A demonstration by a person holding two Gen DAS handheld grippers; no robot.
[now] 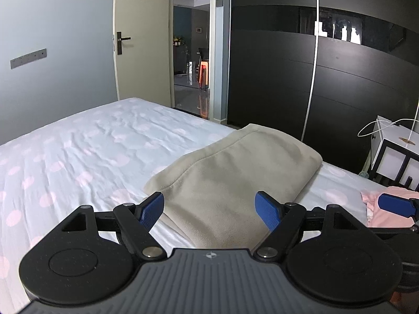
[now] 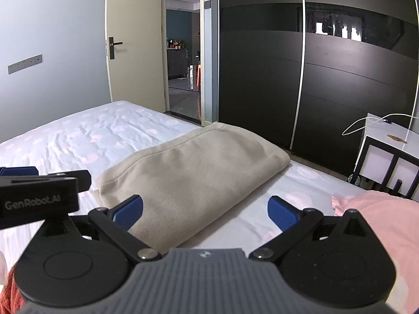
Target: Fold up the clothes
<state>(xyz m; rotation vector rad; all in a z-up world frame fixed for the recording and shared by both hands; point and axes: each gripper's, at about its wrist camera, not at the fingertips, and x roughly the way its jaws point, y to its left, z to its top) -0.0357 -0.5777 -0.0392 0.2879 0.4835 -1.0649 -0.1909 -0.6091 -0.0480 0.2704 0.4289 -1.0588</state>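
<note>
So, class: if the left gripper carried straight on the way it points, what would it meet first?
Probably the folded beige garment on the bed. The left gripper hangs open just above its near edge; depth is uncertain.

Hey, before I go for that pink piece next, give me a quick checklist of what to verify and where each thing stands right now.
1. Left gripper open and empty: ok.
2. Right gripper open and empty: ok.
3. Beige garment folded and lying flat on the bed: ok.
4. Pink garment within view, right of the beige one: ok.
5. Pink garment spread flat for folding: cannot tell, mostly cut off.
6. Free bed space left of the beige garment: ok.
</note>
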